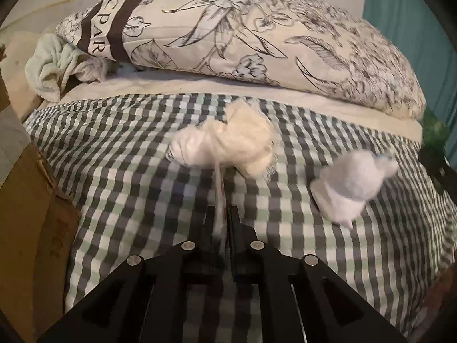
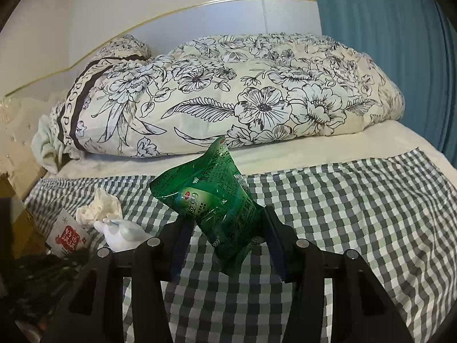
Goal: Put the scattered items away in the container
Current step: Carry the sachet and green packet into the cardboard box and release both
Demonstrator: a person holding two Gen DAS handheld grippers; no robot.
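Left gripper (image 1: 222,217): fingers pinched on thin white packet (image 1: 219,197), edge-on.
Right gripper (image 2: 225,228): fingers clamping green pouch (image 2: 212,203).
Bedsheet (image 1: 128,177): two tissue wads (image 1: 225,143), (image 1: 351,183).

Green packet (image 2: 217,214) held upright; crumpled tissues (image 1: 225,143) on checked sheet (image 1: 371,257).

Two black handheld grippers, each seen from its own wrist cam. Left gripper (image 1: 224,214): fingers (image 1: 238,223) nearly closed, w/ only a thin gap, pinching a flat white item edge-on, pointing fwd and slightly down. Right gripper (image 2: 225,228): fingers (image 2: 274,228) spread wider, closed on a green packet (image 2: 211,200) that stands tilted between them. Left gripper's dark body shows at the far left edge of the right cam.
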